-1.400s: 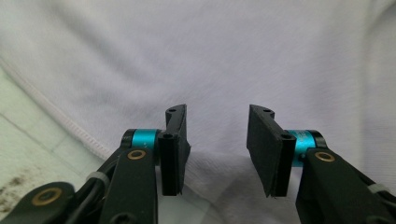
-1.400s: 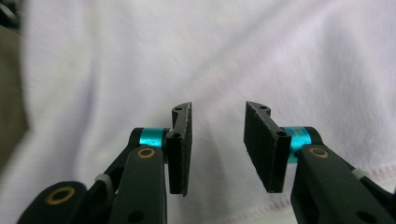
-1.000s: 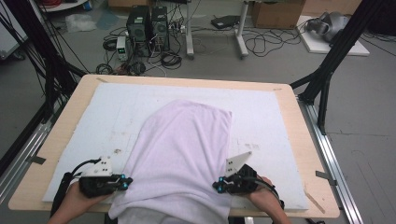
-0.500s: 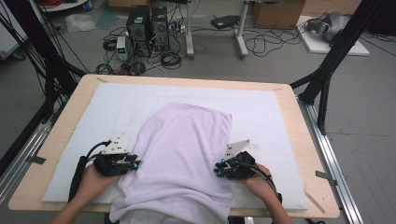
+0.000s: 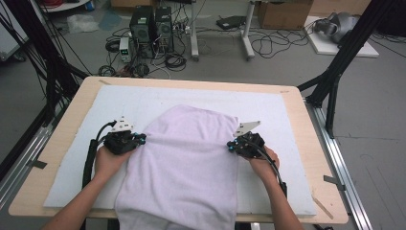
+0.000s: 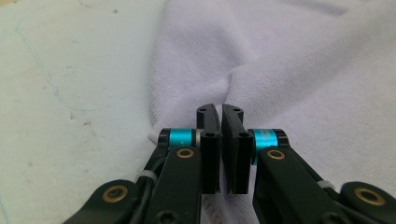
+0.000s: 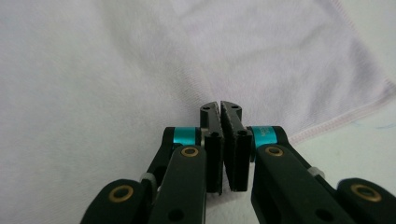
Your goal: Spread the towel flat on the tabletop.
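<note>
Towel (image 5: 184,163), pale lilac, one: spread on white mat (image 5: 287,120) at table (image 5: 316,143) centre, near end hanging over the near edge. Left gripper (image 5: 142,139): at towel's left edge, jaws just easing apart slightly, cloth pinched between them. Right gripper (image 5: 231,146): at right edge, jaws clamped on cloth. Floor beyond: computer towers (image 5: 151,24), cables.

Wooden surface (image 5: 57,143) with a white foam mat (image 5: 158,98) covering most of it, faint blue pen marks on the mat. Black frame posts (image 5: 342,57) at both sides, metal rail (image 5: 342,167) along the right edge. On the grey floor beyond: two black computer towers (image 5: 151,24), tangled cables (image 5: 172,60), white desk legs (image 5: 246,33), a cardboard box (image 5: 282,12), a white board (image 5: 342,45) with a grey device (image 5: 335,24) on it.
</note>
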`<state>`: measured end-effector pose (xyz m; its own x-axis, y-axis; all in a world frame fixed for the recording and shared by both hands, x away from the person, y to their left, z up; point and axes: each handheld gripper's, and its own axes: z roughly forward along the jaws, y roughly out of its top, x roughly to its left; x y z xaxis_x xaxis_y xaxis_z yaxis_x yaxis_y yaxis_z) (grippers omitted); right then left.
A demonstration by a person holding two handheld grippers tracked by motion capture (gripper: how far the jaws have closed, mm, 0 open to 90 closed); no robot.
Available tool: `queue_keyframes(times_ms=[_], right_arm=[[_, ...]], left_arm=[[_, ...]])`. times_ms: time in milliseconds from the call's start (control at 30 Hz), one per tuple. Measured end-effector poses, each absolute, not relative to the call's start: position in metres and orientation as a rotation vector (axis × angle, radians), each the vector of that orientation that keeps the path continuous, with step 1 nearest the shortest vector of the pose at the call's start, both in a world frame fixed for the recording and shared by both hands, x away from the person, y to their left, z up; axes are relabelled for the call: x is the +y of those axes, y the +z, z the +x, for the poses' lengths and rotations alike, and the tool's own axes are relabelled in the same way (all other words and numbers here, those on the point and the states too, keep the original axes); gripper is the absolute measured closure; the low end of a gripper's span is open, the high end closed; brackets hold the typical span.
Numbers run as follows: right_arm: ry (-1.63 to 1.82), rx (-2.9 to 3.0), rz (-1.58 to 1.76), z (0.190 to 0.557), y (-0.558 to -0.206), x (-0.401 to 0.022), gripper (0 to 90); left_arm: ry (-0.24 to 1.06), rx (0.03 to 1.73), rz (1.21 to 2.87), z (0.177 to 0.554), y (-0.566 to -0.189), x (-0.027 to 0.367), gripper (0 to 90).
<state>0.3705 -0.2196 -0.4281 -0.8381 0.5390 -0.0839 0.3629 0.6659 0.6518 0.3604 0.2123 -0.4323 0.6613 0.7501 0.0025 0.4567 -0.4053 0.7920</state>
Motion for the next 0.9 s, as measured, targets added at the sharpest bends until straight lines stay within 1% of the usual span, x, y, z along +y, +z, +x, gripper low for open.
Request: queue_keyframes(times_ms=[67,100,133,167,200,267,367,500,567,600,633,667,700,733,767,800,900], right_arm=[[0.952,2.604,0.728,0.372,-0.429,-0.221,83.6],[0.969,2.586,0.734,0.370,-0.426,-0.222,81.8],[0.996,2.574,0.727,0.367,-0.422,-0.224,78.0],[1.027,2.556,0.727,0.363,-0.417,-0.226,71.6],[1.049,2.544,0.725,0.358,-0.413,-0.228,69.6],[1.113,2.551,0.698,0.347,-0.405,-0.228,64.9],[1.129,2.610,0.603,0.327,-0.402,-0.220,56.8],[1.150,2.700,0.516,0.301,-0.416,-0.208,51.6],[1.155,2.727,0.529,0.292,-0.426,-0.203,47.2],[1.161,2.741,0.543,0.288,-0.430,-0.200,48.2],[1.150,2.763,0.522,0.286,-0.434,-0.198,51.0],[1.120,2.783,0.503,0.284,-0.437,-0.196,58.1],[1.110,2.777,0.470,0.281,-0.440,-0.194,66.0],[1.123,2.792,0.452,0.280,-0.440,-0.194,77.0],[1.128,2.811,0.439,0.279,-0.440,-0.193,82.3],[1.121,2.822,0.424,0.278,-0.439,-0.192,85.8],[1.071,2.830,0.392,0.270,-0.436,-0.190,87.6]], left_arm=[[0.445,0.939,2.056,0.359,-0.430,0.216,73.2],[0.447,0.929,2.046,0.356,-0.427,0.219,70.6],[0.445,0.912,2.036,0.353,-0.422,0.222,68.4],[0.439,0.894,2.024,0.348,-0.417,0.224,65.7],[0.439,0.872,2.026,0.342,-0.413,0.226,61.9],[0.421,0.820,2.038,0.330,-0.407,0.228,59.4],[0.387,0.760,2.060,0.307,-0.411,0.228,56.2],[0.303,0.687,2.101,0.281,-0.423,0.222,49.9],[0.281,0.672,2.147,0.273,-0.431,0.219,43.3],[0.273,0.658,2.173,0.271,-0.435,0.219,42.5],[0.266,0.646,2.199,0.268,-0.438,0.219,42.9],[0.232,0.622,2.225,0.266,-0.441,0.218,47.2],[0.239,0.600,2.231,0.263,-0.443,0.218,63.8],[0.235,0.576,2.225,0.260,-0.443,0.219,69.1],[0.223,0.567,2.221,0.258,-0.444,0.220,83.8],[0.220,0.558,2.223,0.256,-0.444,0.220,86.1],[0.189,0.530,2.234,0.245,-0.442,0.227,87.4]])
